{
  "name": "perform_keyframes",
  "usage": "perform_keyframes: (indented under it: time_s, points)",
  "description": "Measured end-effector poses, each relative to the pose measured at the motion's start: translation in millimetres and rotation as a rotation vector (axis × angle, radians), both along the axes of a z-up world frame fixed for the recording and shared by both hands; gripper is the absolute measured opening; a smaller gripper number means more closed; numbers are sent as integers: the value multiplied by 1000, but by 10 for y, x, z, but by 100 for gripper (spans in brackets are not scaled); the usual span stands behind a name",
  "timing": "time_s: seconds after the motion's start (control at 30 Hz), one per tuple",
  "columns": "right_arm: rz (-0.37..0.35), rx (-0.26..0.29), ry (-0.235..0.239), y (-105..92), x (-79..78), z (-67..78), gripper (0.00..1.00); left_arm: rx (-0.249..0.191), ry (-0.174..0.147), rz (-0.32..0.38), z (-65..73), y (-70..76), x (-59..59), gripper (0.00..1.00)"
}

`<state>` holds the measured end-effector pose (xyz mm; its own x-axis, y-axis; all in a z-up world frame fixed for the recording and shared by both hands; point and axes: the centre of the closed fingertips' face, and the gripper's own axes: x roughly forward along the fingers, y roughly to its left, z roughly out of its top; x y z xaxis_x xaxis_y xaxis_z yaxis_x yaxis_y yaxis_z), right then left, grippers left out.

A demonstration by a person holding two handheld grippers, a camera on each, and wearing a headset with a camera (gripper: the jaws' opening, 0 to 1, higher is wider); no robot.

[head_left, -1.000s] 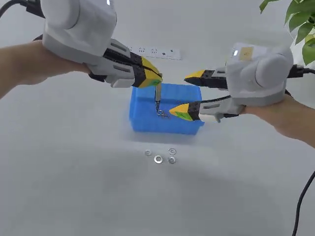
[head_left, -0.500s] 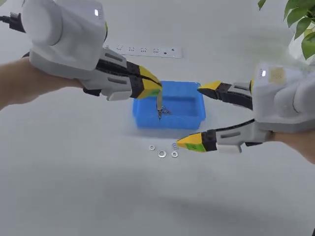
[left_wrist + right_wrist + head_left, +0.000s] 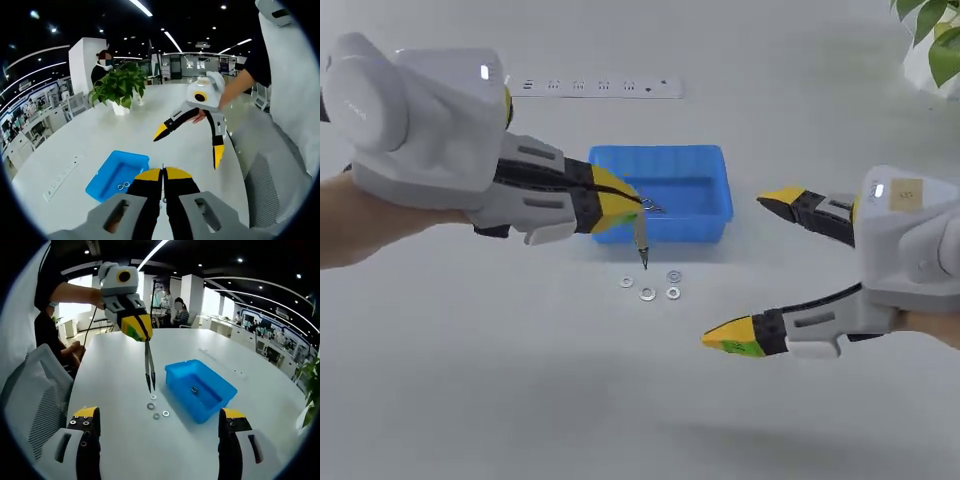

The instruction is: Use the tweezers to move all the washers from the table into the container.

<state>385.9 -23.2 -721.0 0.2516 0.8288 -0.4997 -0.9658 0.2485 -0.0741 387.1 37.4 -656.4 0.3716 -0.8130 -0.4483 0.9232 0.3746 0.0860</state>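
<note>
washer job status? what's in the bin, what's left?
Done: at least one washer lies in the blue container.
In hand: the left claw is shut on the tweezers, whose tips hang just above the loose group and look empty. The right claw is open and idle.
Left: four washers on the table in front of the container.

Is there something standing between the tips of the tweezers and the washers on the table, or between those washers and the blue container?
Nothing visible does. The tweezers, shut in the left hand-held gripper, hang close over the washers, and bare table lies between these and the container.
</note>
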Motion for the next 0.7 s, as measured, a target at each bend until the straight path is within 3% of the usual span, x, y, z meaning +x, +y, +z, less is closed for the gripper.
perform_keyframes:
  time_s: [0.33,0.53,0.7]
  points:
    - [28,22,83,47,-223,-125,100,22,12,-30,-231,-63,-93,4]
    - [35,-2,89,17,-240,-242,100,20,18,-30,-269,-56,-82,4]
    - [5,32,125,-7,-220,-233,100,7,23,-28,-278,-74,-61,4]
